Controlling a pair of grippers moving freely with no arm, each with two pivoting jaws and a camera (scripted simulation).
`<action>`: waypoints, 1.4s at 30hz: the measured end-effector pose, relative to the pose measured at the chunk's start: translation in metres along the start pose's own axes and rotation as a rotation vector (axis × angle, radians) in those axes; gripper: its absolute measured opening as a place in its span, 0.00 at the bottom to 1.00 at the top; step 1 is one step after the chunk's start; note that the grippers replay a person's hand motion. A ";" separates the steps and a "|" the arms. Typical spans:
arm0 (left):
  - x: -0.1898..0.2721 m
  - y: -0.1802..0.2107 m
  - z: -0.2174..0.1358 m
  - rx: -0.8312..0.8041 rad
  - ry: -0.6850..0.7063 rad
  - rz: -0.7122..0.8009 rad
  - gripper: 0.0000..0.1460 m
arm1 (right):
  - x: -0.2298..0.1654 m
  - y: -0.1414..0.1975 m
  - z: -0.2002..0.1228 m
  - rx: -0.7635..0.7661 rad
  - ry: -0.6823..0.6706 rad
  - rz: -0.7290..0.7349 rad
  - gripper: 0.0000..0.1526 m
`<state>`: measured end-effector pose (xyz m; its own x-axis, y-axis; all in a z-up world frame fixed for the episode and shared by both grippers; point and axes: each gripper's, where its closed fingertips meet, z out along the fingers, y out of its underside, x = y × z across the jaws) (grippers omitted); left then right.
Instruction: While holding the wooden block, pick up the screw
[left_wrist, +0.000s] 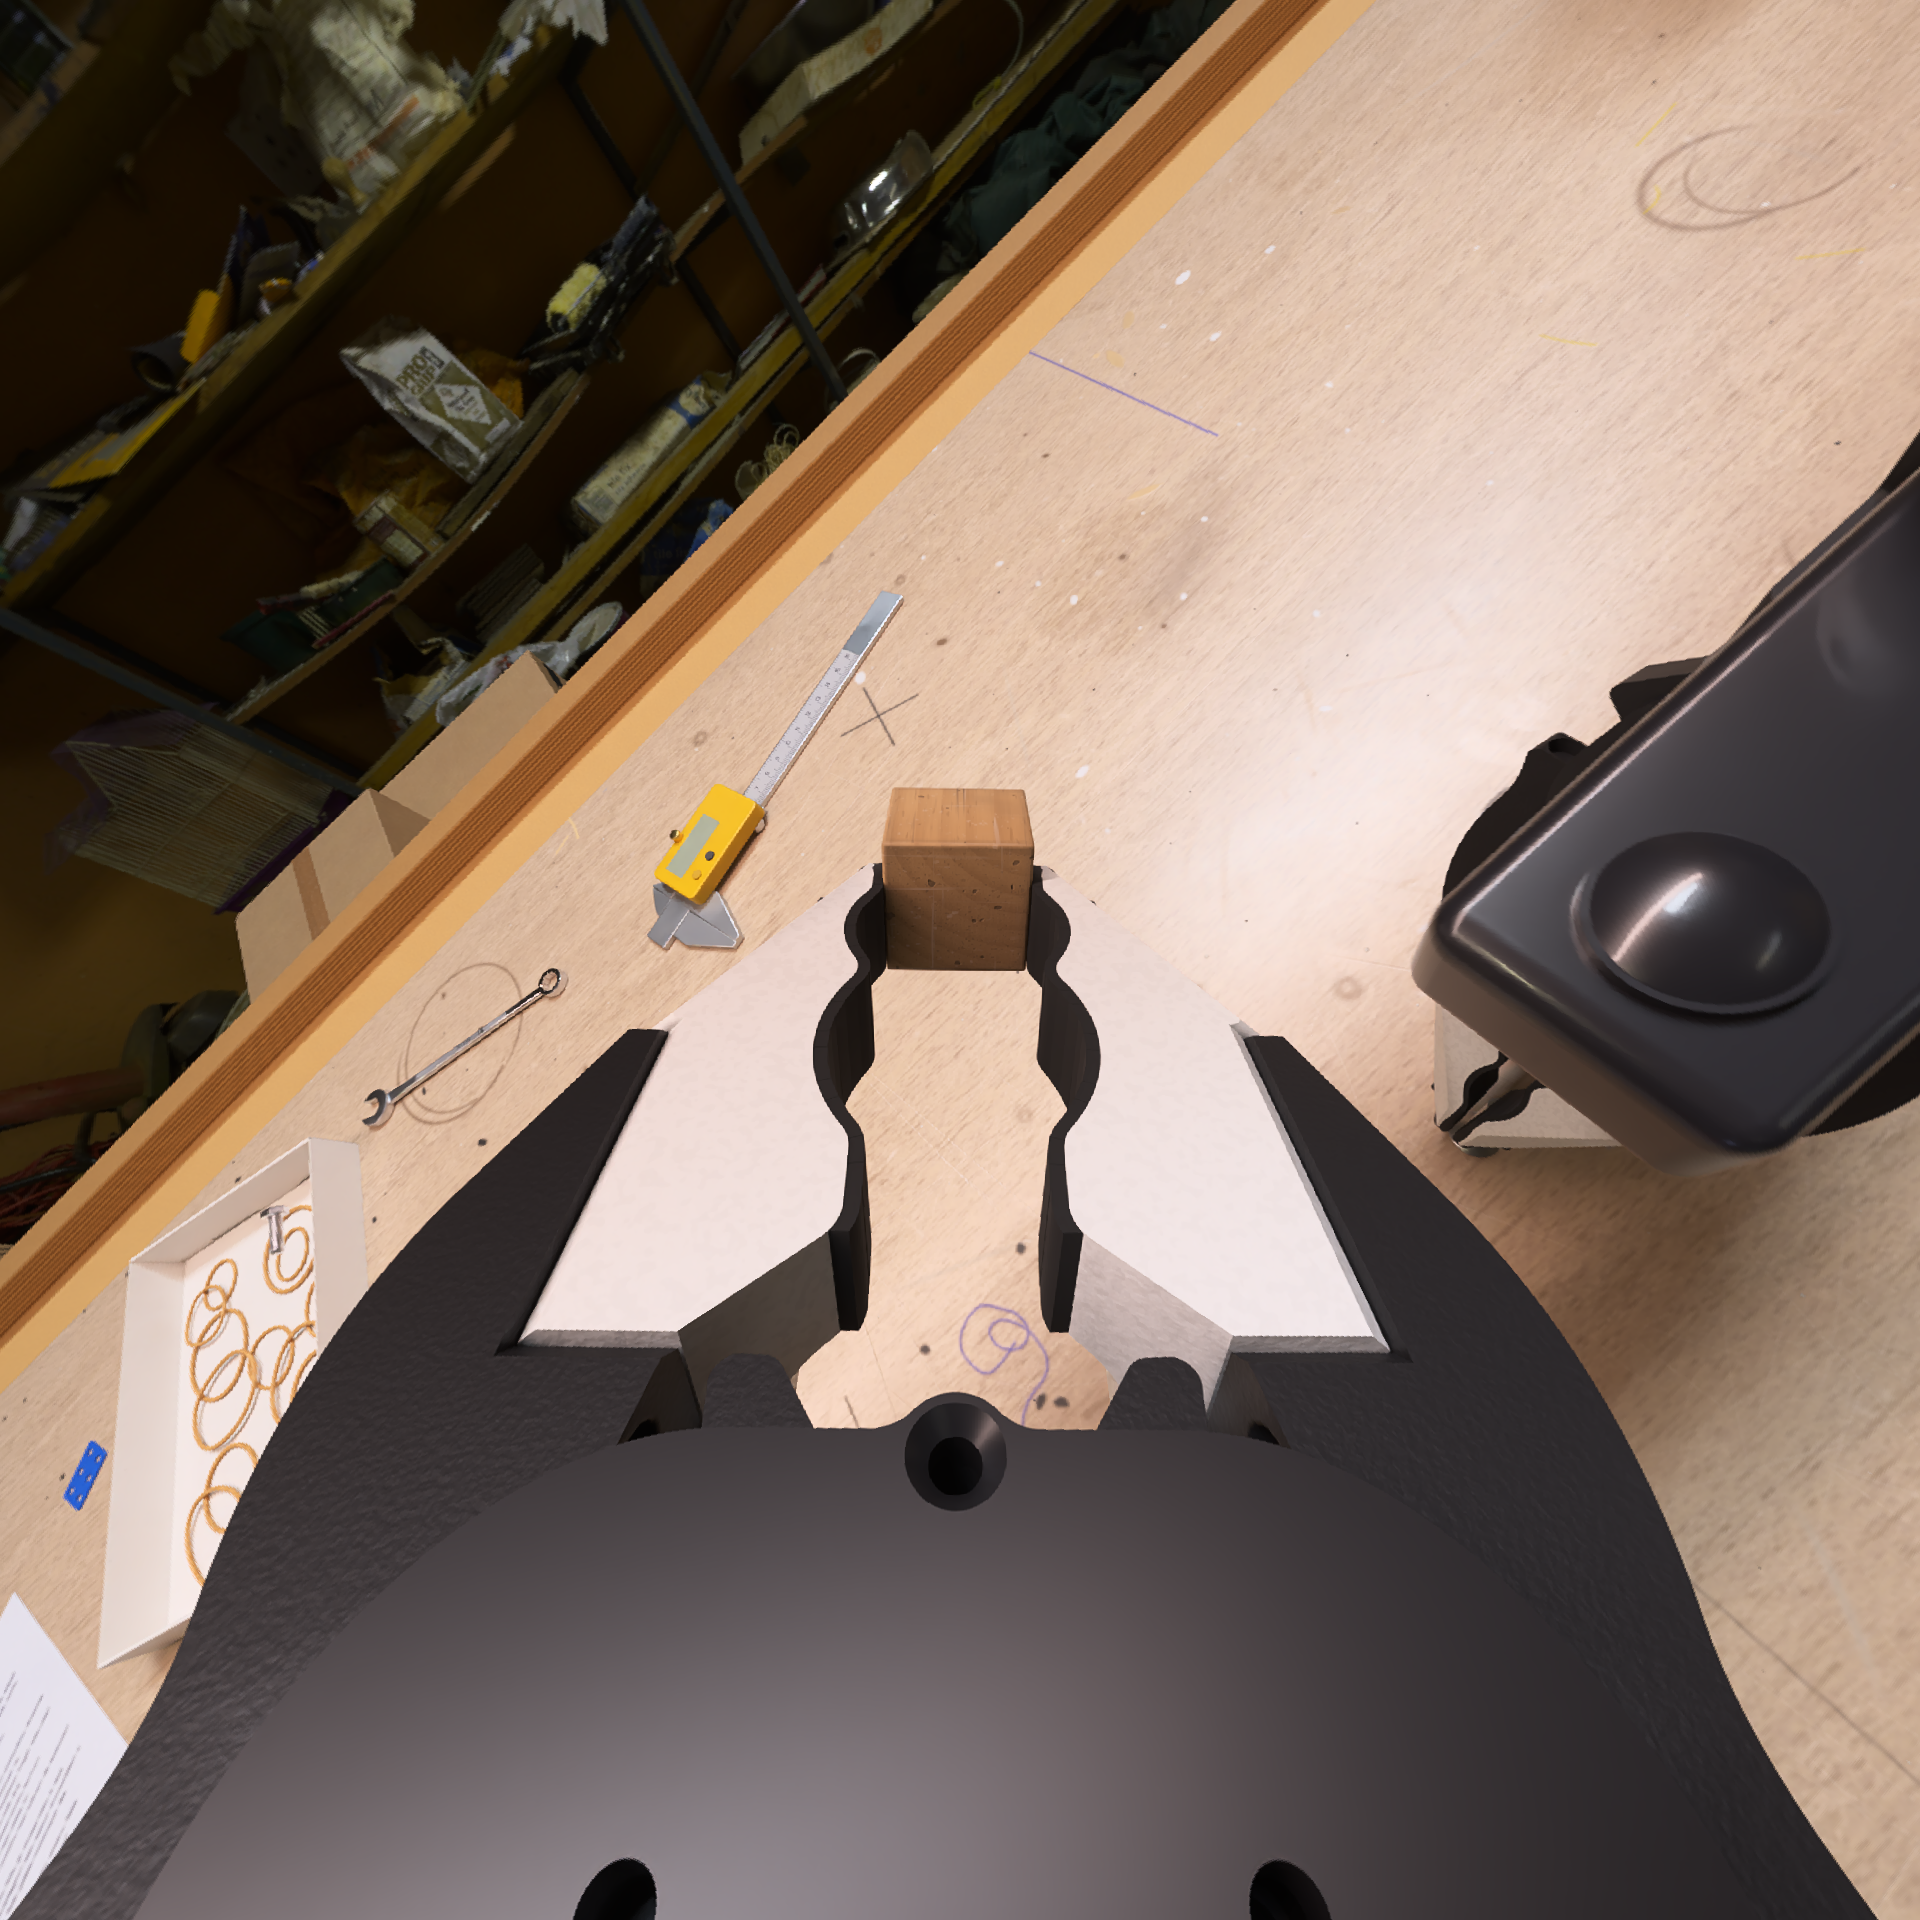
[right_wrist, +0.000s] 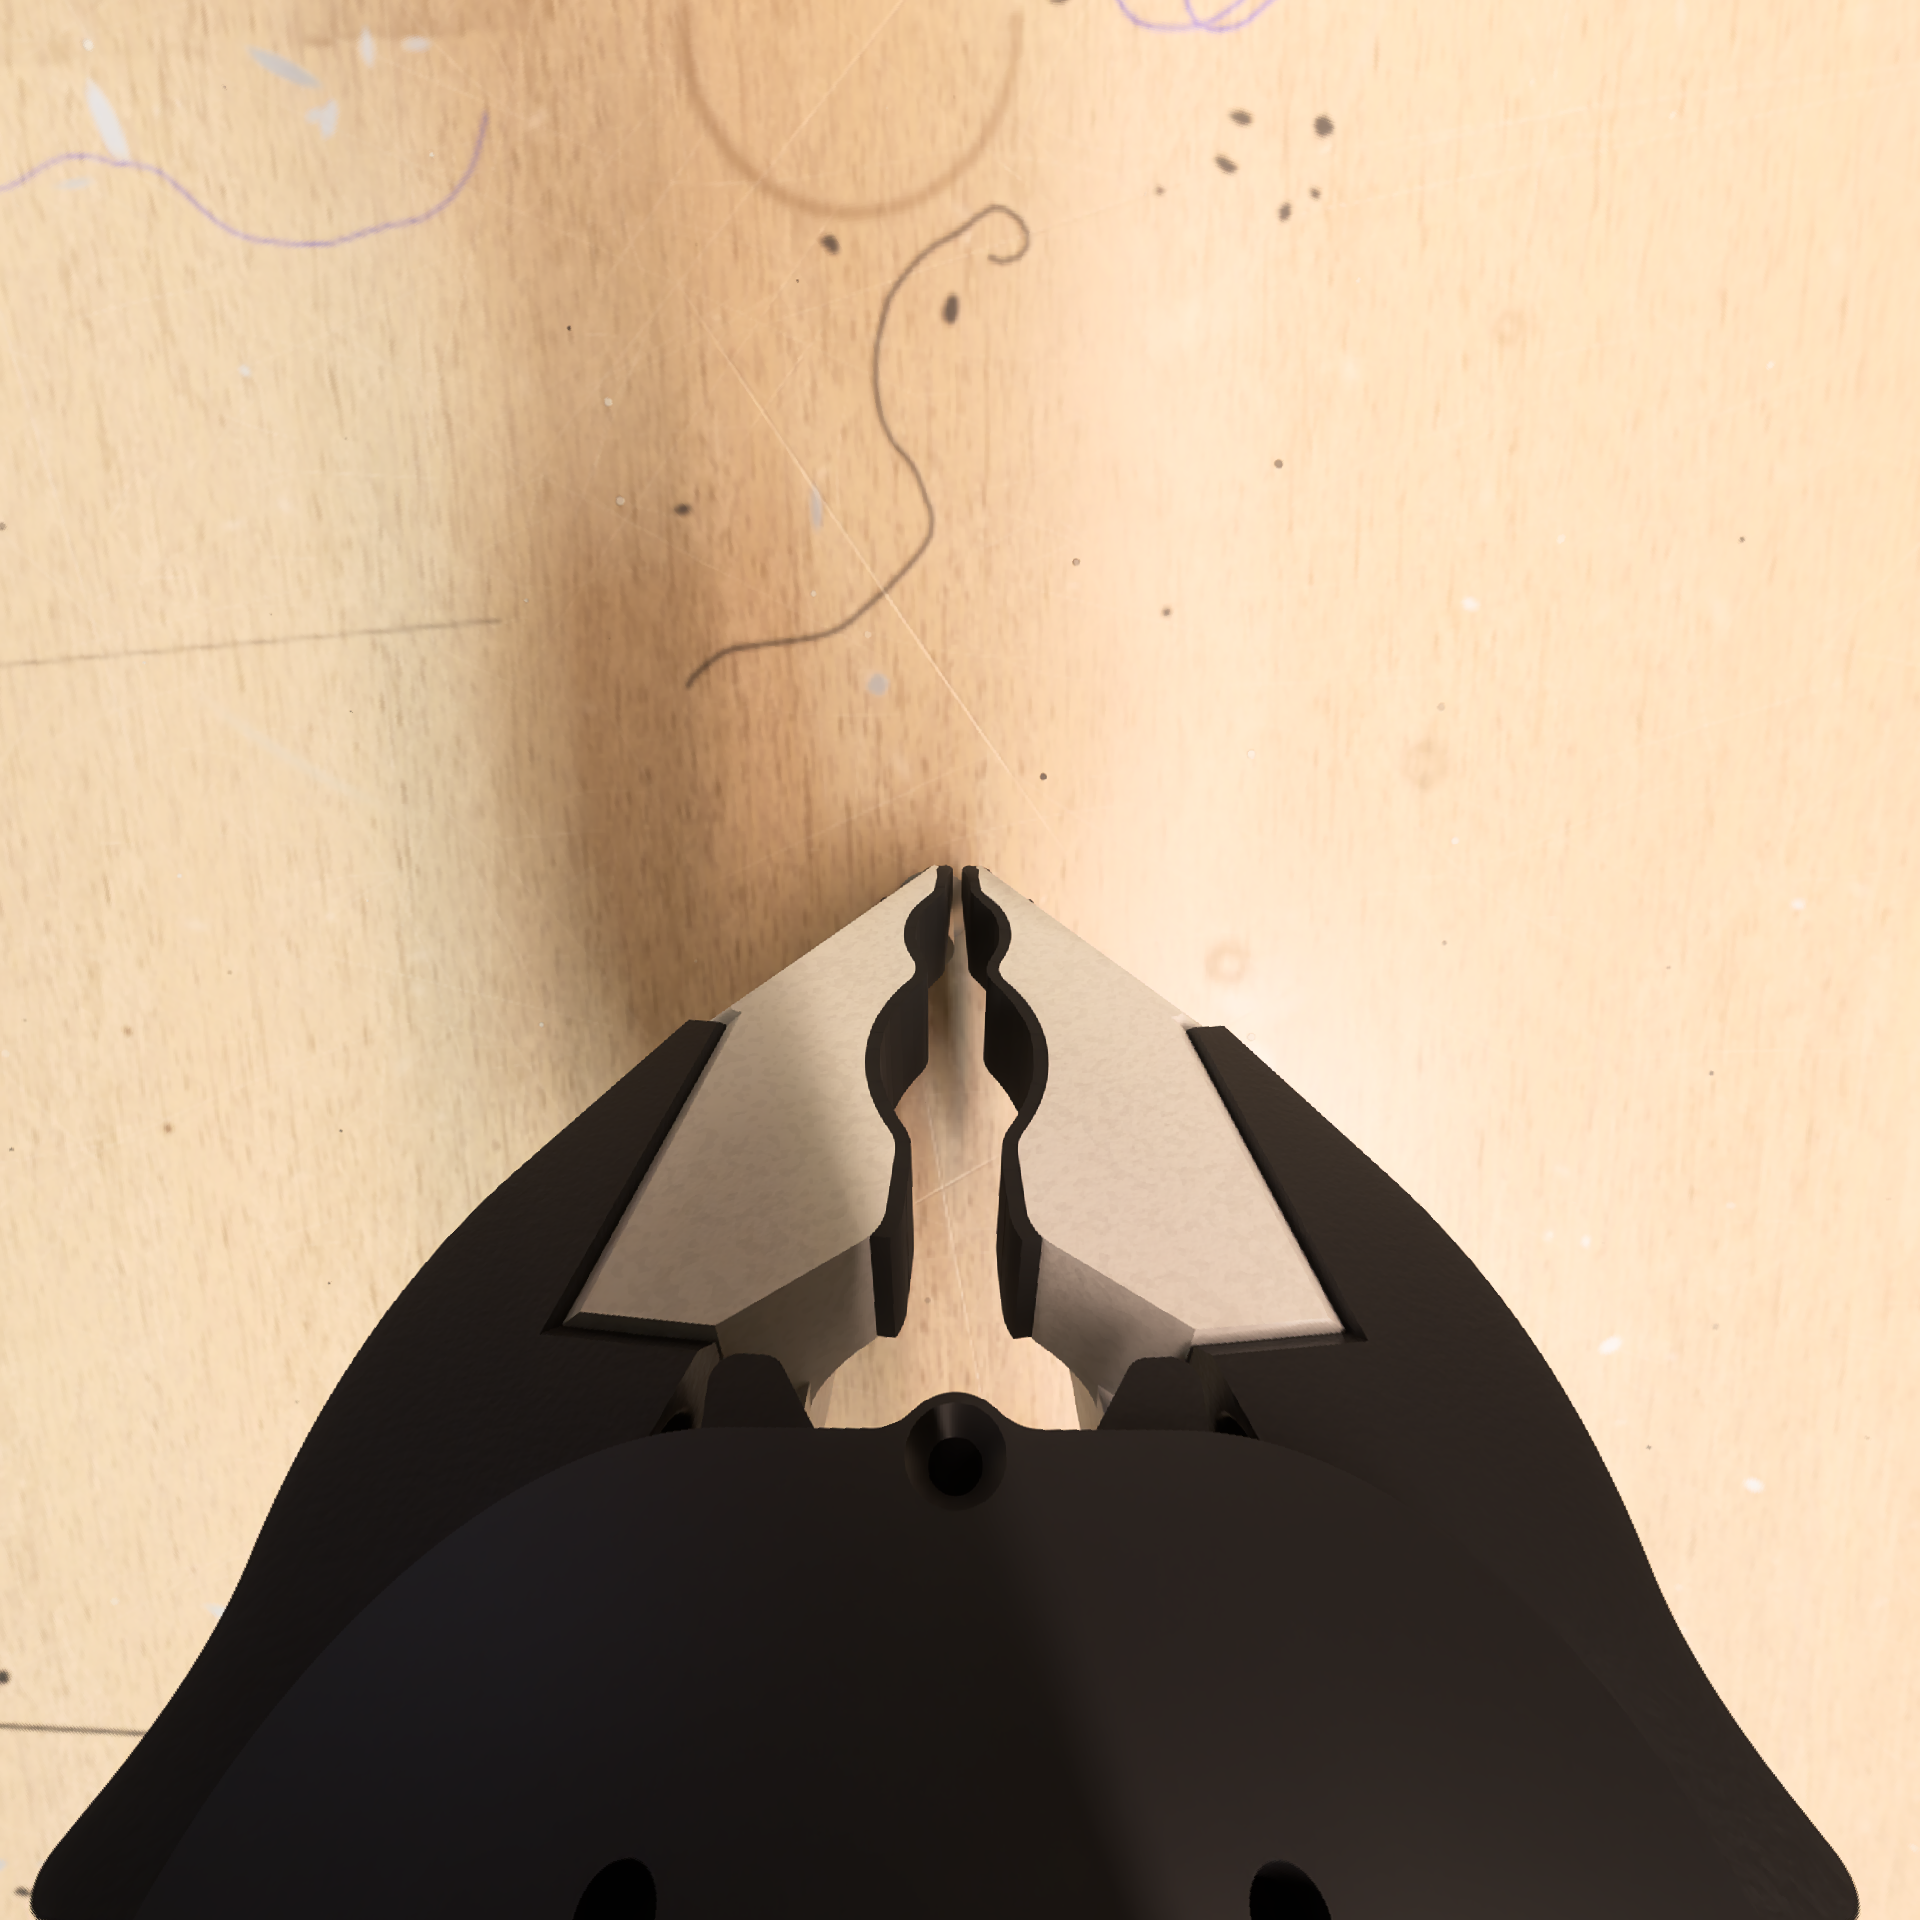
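Left gripper (left_wrist: 956, 914): fingers closed on the block (left_wrist: 957, 879), which sits pinched between the two tips, above the bench (left_wrist: 1351, 540).
Block: a small wooden cube, upright, its near face between the finger pads, its top clear of them.
Right gripper (right_wrist: 955, 883): fingers nearly together, only a thin slit between the tips, pointed down at bare bench wood (right_wrist: 1455, 623). In the left wrist view its dark body shows at the right edge (left_wrist: 1704, 935), tips down close to the bench.
Screw: cannot tell where it is; nothing can be made out in the slit between the right tips.
Caliper (left_wrist: 764, 774): yellow and steel, flat on the bench just left of the block, apart from it.
Wrench (left_wrist: 468, 1044): small, steel, lying left of and nearer than the caliper.
Tray (left_wrist: 145, 1455): white, shallow, at the left edge, holding tan rings (left_wrist: 223, 1382) and a small metal piece at its far end.
Blue plate (left_wrist: 85, 1472): small, with holes, just left of the tray.
Paper (left_wrist: 42, 1725): white sheet at the lower left corner.
Shelves (left_wrist: 416, 312): dark, cluttered, beyond the bench's far edge.
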<state>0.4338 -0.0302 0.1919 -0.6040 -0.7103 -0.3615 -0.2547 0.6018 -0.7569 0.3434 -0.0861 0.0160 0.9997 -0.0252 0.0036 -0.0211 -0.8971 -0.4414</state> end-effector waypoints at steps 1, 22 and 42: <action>0.000 0.000 0.000 -0.002 0.000 0.000 0.18 | 0.000 0.001 0.001 -0.001 -0.008 0.007 0.01; 0.000 0.002 0.002 -0.010 0.000 0.004 0.18 | -0.004 0.007 0.002 0.020 -0.036 0.035 0.08; 0.001 0.001 0.002 -0.011 0.000 0.011 0.18 | -0.004 0.004 0.003 0.103 -0.167 0.156 0.05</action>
<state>0.4344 -0.0311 0.1893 -0.6068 -0.7036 -0.3698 -0.2567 0.6137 -0.7466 0.3395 -0.0887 0.0114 0.9731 -0.0792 -0.2161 -0.1825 -0.8378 -0.5146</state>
